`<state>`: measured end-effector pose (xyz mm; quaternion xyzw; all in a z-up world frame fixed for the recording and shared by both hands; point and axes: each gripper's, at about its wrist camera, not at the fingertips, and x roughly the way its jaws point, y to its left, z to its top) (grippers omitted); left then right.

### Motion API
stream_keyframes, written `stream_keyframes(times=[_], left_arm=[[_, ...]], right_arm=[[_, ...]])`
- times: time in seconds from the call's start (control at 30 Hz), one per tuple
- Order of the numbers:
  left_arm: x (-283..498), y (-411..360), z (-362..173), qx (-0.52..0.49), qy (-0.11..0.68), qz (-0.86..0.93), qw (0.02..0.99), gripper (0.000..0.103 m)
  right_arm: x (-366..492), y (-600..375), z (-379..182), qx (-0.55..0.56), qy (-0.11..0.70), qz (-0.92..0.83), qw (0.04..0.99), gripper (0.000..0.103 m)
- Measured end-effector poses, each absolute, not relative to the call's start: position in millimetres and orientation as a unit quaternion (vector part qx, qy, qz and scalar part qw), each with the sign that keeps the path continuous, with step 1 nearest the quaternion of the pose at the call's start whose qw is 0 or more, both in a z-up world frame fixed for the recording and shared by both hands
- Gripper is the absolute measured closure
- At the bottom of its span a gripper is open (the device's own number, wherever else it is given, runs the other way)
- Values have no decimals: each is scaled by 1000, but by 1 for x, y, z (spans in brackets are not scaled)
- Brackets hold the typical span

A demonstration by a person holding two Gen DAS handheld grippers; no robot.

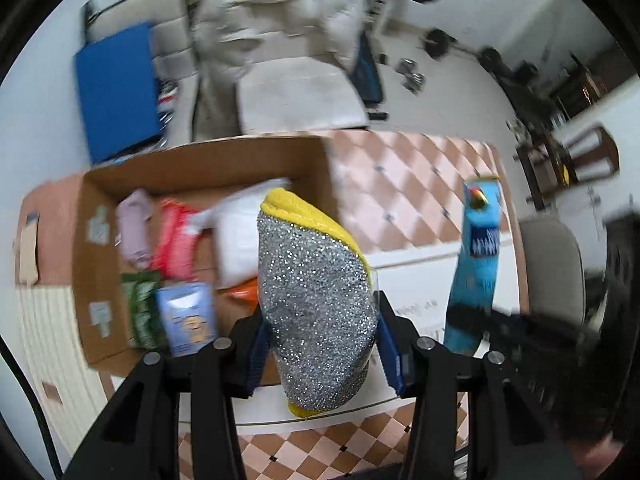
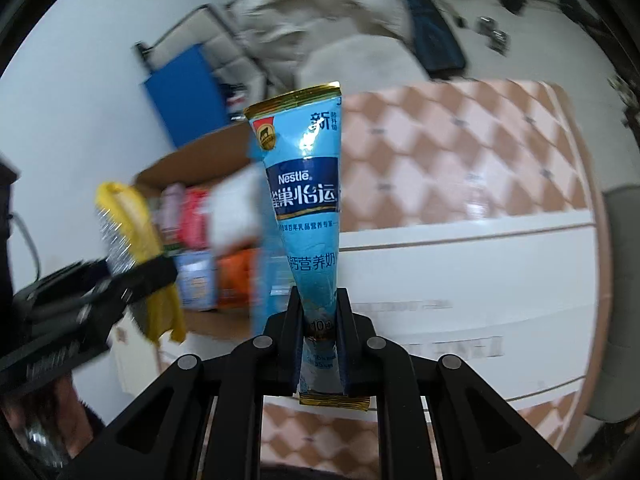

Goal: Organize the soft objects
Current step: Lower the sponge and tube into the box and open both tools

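Observation:
My left gripper (image 1: 320, 336) is shut on a silver glitter scouring pad with a yellow backing (image 1: 316, 304), held upright above the near right corner of an open cardboard box (image 1: 96, 264). The pad also shows in the right wrist view (image 2: 120, 236). My right gripper (image 2: 320, 340) is shut on a blue Nestle milk powder sachet (image 2: 308, 184), held upright above the table to the right of the box (image 2: 160, 176). The sachet also shows in the left wrist view (image 1: 480, 256). The box holds several soft packets: a lilac one (image 1: 136, 232), a pink one (image 1: 176, 240), a white one (image 1: 240, 236).
The table has a pink checkered cloth (image 1: 408, 192) under a glass top, with a white sheet (image 2: 460, 280) lying on it. A chair with a white coat (image 1: 280, 32) stands beyond the table. A grey chair back (image 1: 556, 268) is at the right. Barbells lie on the floor.

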<state>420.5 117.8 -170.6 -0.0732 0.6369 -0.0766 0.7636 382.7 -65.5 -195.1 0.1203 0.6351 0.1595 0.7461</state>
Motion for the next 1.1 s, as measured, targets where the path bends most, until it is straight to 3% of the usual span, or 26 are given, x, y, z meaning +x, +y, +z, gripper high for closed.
stream_keyframes(times=[0.27, 0.7, 0.87, 0.93, 0.97, 1.0, 1.03, 1.1], left_arm=[[476, 182, -201, -138, 671, -42, 728, 59], [517, 221, -277, -158, 725, -23, 670, 58], [511, 221, -307, -187, 758, -41, 623, 53], [505, 218, -314, -192, 767, -52, 610, 46], [501, 216, -313, -185, 765, -55, 615, 41], [499, 214, -310, -175, 762, -56, 621, 29], [496, 211, -307, -162, 758, -58, 629, 21], [493, 210, -301, -153, 754, -58, 636, 17]], right_arm=[[394, 33, -225, 138, 658, 142, 726, 88], [421, 57, -288, 120, 689, 90, 709, 88], [427, 65, -297, 107, 691, 76, 711, 88], [430, 69, -302, 100, 700, 72, 704, 86], [432, 71, -306, 87, 704, 67, 702, 81], [433, 74, -307, 72, 706, 61, 702, 59], [433, 76, -308, 78, 704, 72, 702, 45], [431, 82, -305, 82, 702, 90, 701, 24]])
